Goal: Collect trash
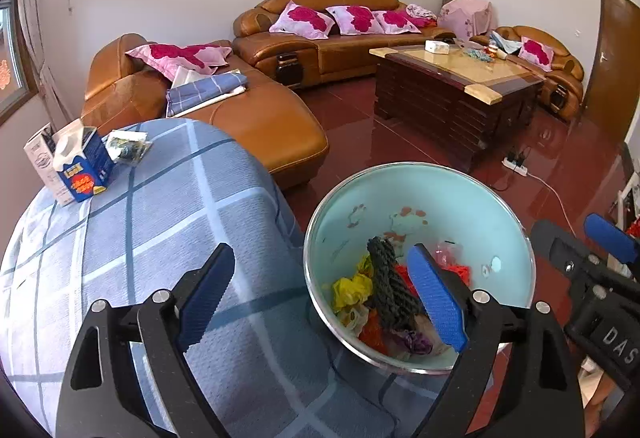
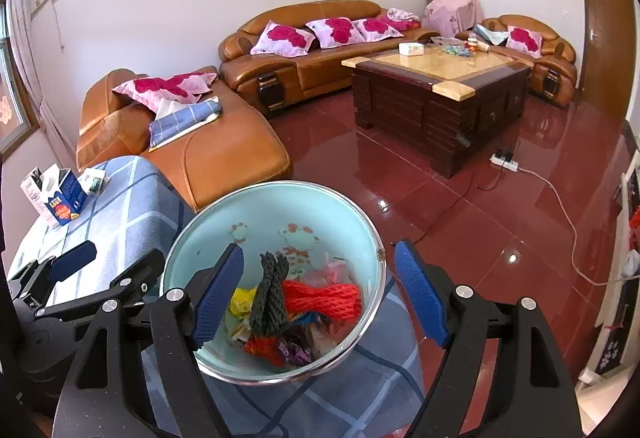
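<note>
**Both jaws spread over the trash basin**

Left wrist view: The left gripper [image 1: 326,294] has its jaws spread wide with nothing between the pads. Its left finger hangs over the counter [image 1: 168,206], which is draped in a blue checked cloth; its right finger hangs over the basin [image 1: 440,194], a pale green bowl with a metal rim standing on the counter's right edge. Inside the basin lies the trash: a dark rope [image 1: 388,286], a yellow wrapper [image 1: 352,290], red netting [image 1: 460,270] and a purple scrap [image 1: 418,342]. At the counter's far left corner a blue carton [image 1: 86,168] stands against a white box [image 1: 40,162], with a crumpled packet [image 1: 128,146] just beside them. The right gripper [image 1: 600,266] shows at the right edge, jaws apart. Beyond are a sofa [image 1: 328,46] with pink cushions and a coffee table [image 1: 456,86] on red floor.

Right wrist view: The right gripper [image 2: 320,294] also has its jaws spread and empty. Its left finger is over the basin [image 2: 280,198], its right finger just outside the rim over the floor. The dark rope [image 2: 272,290] lies beside a red rope bundle [image 2: 324,296], with the yellow wrapper [image 2: 242,298] and purple scrap [image 2: 294,352] around them. The left gripper [image 2: 92,266] sits at lower left over the counter [image 2: 128,198]. The carton [image 2: 66,198] stands at the far left corner.
</note>
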A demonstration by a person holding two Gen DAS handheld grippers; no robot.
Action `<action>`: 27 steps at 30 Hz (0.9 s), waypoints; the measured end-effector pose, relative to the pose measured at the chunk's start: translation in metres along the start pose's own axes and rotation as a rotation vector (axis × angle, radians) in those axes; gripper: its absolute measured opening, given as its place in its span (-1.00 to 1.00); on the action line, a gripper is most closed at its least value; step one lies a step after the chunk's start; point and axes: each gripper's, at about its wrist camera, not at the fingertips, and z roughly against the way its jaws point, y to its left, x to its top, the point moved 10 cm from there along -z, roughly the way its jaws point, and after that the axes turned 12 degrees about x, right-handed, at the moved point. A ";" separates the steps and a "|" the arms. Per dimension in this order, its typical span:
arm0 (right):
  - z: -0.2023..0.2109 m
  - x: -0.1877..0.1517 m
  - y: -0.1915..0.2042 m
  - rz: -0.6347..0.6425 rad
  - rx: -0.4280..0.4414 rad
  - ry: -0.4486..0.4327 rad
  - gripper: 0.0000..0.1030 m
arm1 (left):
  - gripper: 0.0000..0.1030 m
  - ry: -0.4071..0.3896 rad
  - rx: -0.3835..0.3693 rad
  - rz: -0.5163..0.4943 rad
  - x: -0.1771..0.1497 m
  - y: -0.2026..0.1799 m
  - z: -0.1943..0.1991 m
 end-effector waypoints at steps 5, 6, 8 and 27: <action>0.013 0.001 0.013 0.018 0.004 -0.024 0.58 | 0.80 -0.016 0.018 0.012 -0.006 0.013 0.011; 0.015 0.001 0.016 0.019 0.007 -0.029 0.59 | 0.80 -0.021 0.018 0.015 -0.006 0.015 0.014; 0.019 0.001 0.021 0.024 0.011 -0.037 0.63 | 0.83 -0.029 0.023 0.020 -0.005 0.020 0.018; 0.089 0.017 0.061 0.072 0.019 -0.232 0.76 | 0.88 -0.204 0.114 0.104 0.004 0.077 0.098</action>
